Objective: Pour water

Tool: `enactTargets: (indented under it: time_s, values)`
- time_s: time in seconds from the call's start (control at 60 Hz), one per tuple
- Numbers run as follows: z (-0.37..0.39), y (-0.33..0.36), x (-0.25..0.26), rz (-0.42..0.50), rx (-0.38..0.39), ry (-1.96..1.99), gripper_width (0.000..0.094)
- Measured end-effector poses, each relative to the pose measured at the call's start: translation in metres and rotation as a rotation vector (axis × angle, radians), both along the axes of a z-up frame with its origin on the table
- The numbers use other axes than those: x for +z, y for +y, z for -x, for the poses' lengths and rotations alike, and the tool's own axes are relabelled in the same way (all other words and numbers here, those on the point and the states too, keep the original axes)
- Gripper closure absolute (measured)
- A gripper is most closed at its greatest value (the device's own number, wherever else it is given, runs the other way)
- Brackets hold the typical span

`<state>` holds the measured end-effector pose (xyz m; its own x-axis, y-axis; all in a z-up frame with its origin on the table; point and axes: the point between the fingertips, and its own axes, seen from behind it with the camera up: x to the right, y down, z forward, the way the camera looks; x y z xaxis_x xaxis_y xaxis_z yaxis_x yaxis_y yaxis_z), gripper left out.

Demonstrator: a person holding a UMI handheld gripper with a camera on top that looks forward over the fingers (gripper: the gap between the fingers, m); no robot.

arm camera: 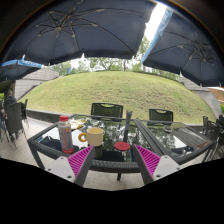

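Observation:
A bottle with a red cap (66, 134) stands on the left part of a glass patio table (100, 158). To its right stands a yellow cup (95, 136). A low red dish (121, 147) sits further right, just beyond my fingers. My gripper (111, 163) is open, well short of the table, with nothing between its purple pads (79, 160). The table's near edge shows in the gap between the fingers.
Dark chairs (107, 111) stand behind the table, and a second glass table (178, 139) is at the right. Large dark umbrellas (95, 27) hang overhead. A grassy slope (120, 92) rises beyond. Paved floor (15, 150) lies at the left.

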<state>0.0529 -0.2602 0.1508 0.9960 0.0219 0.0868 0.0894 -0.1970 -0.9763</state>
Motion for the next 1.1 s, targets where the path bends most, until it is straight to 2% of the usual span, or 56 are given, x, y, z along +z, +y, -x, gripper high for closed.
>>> enactTargets:
  time_s: [0.1, 0.35, 0.583, 0.8, 0.85, 0.95, 1.017, 1.033, 1.067, 1.1]
  values:
    - [-0.005, 0.003, 0.000, -0.005, -0.015, -0.011, 0.0113]
    - [0.008, 0.013, 0.006, -0.049, 0.019, 0.003, 0.0110]
    - [0.105, 0.059, -0.006, -0.084, 0.166, 0.026, 0.0120]
    - [0.209, 0.114, -0.048, -0.071, 0.282, -0.003, 0.0121]
    - [0.217, 0.133, -0.050, -0.083, 0.271, -0.007, 0.0123]
    - [0.225, 0.166, -0.049, -0.120, 0.200, 0.020, 0.0121]
    - [0.225, 0.186, -0.048, -0.138, 0.166, 0.063, 0.0168]
    - [0.225, 0.189, -0.048, -0.141, 0.155, 0.076, 0.0225]
    - [0.221, 0.200, -0.049, -0.137, 0.124, 0.092, 0.0446]
    - [0.215, 0.200, -0.046, -0.148, 0.102, 0.105, 0.0445]
